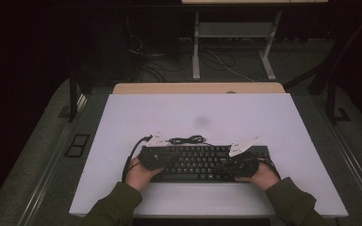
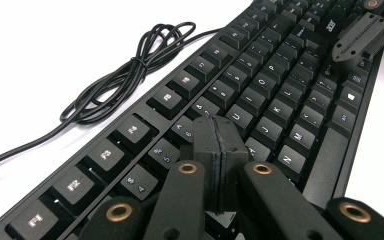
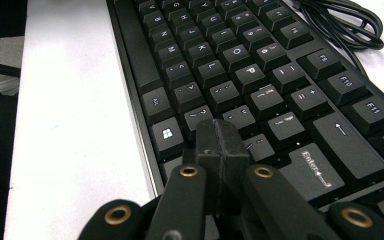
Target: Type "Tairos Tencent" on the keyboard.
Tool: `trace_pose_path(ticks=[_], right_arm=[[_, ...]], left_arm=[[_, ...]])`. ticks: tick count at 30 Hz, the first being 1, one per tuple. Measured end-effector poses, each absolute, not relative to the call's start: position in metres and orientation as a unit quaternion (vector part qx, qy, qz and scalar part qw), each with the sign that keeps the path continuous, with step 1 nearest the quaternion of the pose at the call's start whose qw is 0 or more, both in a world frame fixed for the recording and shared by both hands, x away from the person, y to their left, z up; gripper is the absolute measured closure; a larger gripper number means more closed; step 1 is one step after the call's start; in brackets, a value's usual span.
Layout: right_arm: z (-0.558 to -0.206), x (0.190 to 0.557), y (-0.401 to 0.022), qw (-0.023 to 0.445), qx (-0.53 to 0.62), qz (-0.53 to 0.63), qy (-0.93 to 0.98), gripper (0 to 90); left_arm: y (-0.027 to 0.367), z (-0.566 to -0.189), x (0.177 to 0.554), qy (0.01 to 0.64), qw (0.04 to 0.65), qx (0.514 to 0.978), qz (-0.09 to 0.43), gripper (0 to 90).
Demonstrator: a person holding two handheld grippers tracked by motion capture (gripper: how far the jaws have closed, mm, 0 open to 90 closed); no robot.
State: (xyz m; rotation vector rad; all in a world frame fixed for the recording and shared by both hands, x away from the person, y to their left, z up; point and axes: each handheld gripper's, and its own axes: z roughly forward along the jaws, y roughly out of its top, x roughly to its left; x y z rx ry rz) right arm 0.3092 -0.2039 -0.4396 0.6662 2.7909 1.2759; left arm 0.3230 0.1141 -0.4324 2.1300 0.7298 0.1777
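A black full-size plastic keyboard with white key legends (image 1: 202, 162) is laid flat on the white table (image 1: 198, 117), near the table's near edge, roughly centred, long side running left to right. Its thin black cable (image 1: 186, 140) is bundled in a loose coil just behind the keyboard's far edge, lying on the table; the same coil is seen in the left gripper view (image 2: 130, 75) and at the upper corner of the right gripper view (image 3: 345, 22).

The left gripper (image 2: 215, 131) is held over the keyboard's left half, tip above the number row and upper letter keys; its fingers are pressed together, nothing between them. Whether the tip touches a key cannot be told. The right gripper (image 3: 219, 136) is held over the right half, tip near the keys beside Enter, fingers likewise closed flat against each other, empty. Contact with keys cannot be told.

In the high view each gripper is gripped by a hand in an olive-green sleeve (image 1: 118, 202): left gripper (image 1: 162, 156), right gripper (image 1: 235, 162).

A pale wooden tabletop edge (image 1: 198, 88) is seen behind the white table.
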Motion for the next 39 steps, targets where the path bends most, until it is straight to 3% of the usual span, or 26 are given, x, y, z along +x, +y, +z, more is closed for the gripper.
trace_pose_path(ticks=[7,22,37,39], right_arm=[[-0.44,0.309,-0.204,0.0,0.212,0.406,0.889,89.3],[-0.44,0.31,-0.204,-0.001,0.212,0.408,0.888,89.3],[-0.431,0.313,-0.205,-0.003,0.218,0.433,0.875,89.0],[-0.431,0.314,-0.204,-0.006,0.221,0.436,0.872,85.5]], left_arm=[[0.121,-0.43,0.322,0.299,0.436,0.846,0.071,75.0],[0.142,-0.432,0.315,0.32,0.437,0.836,0.085,22.5],[0.148,-0.434,0.311,0.323,0.439,0.835,0.08,21.7],[0.148,-0.433,0.31,0.322,0.44,0.834,0.081,22.7]])
